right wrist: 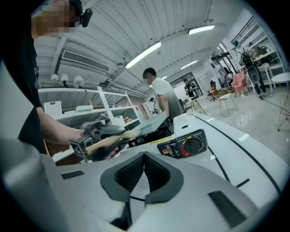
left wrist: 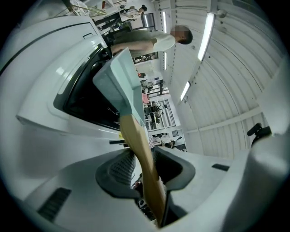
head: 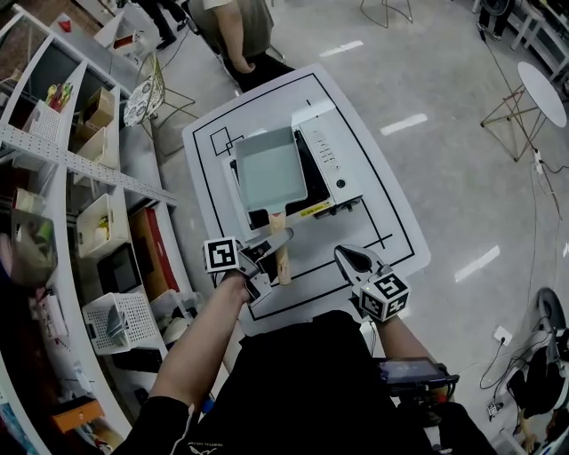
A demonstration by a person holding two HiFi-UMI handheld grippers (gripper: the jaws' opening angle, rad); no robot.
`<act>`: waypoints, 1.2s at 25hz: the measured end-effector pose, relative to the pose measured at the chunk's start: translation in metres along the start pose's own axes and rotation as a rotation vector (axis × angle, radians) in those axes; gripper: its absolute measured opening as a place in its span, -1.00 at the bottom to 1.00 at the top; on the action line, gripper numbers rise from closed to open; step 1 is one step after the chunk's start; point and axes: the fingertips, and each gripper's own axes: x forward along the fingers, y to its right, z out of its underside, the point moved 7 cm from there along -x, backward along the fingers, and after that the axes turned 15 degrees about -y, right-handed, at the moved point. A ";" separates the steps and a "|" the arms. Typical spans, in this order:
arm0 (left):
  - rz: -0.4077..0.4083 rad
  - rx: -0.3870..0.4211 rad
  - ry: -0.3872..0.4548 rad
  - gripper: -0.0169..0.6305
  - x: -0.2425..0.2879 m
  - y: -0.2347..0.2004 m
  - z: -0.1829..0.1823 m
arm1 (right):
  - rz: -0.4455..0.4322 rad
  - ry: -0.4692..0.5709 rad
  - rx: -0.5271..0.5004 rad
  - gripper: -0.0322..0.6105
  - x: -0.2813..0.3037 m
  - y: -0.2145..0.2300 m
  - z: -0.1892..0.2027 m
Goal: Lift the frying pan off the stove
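Observation:
A pale green rectangular frying pan sits on the white portable gas stove in the middle of the white table. Its wooden handle points toward me. My left gripper is shut on that handle. In the left gripper view the handle runs up between the two pads to the pan, and both pads of the left gripper touch it. My right gripper hovers to the right of the handle, shut and holding nothing. The right gripper sees the pan and the stove's knob.
Shelves with boxes and baskets line the left side. A person stands at the table's far end. A small round table and a wire chair stand on the floor beyond.

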 end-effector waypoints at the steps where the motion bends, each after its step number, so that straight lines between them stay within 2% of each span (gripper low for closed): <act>1: 0.006 0.001 0.002 -0.55 0.000 0.000 0.000 | 0.001 0.000 0.000 -0.82 -0.001 0.000 0.000; 30: 0.043 -0.023 0.009 -0.55 -0.002 0.005 0.012 | 0.004 -0.006 0.018 -0.82 -0.006 -0.006 0.006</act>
